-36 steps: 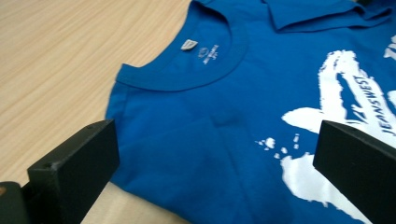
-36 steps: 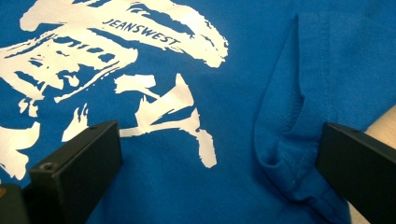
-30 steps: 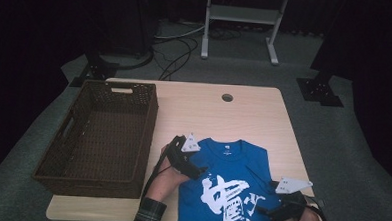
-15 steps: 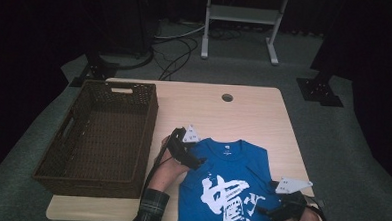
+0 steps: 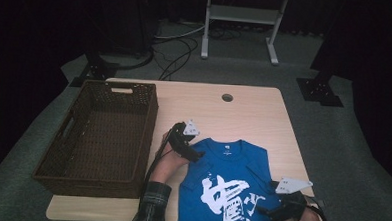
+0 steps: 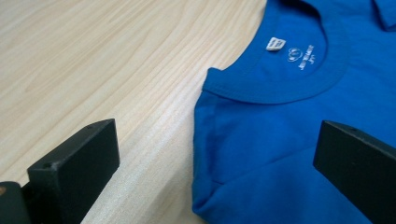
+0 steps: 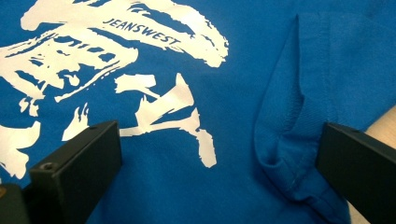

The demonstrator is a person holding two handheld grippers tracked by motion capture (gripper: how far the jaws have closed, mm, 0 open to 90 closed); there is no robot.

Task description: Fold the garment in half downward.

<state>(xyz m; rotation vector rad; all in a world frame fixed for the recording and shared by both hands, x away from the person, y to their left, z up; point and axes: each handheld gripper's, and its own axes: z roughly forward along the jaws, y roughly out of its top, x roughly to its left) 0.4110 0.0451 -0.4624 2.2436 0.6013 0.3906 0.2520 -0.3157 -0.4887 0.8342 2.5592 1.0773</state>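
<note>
Lying flat, blue T-shirt [image 5: 230, 187] btwn wide-open, empty left gripper [image 5: 194, 155] & right gripper [image 5: 267, 212]; wicker basket [image 5: 100, 131] just left

You are working in what looks like a lab or recording studio rather than a home. Your light wooden table [image 5: 264, 113], with a cable hole [image 5: 227, 98] at its far edge, stands on grey carpet [image 5: 352, 147] with black drapes all around. Loose cables [image 5: 179, 49] trail over the floor at the far left, beside a dark equipment stand [image 5: 98, 66]; a white metal frame [image 5: 240, 22] stands beyond the table.
</note>
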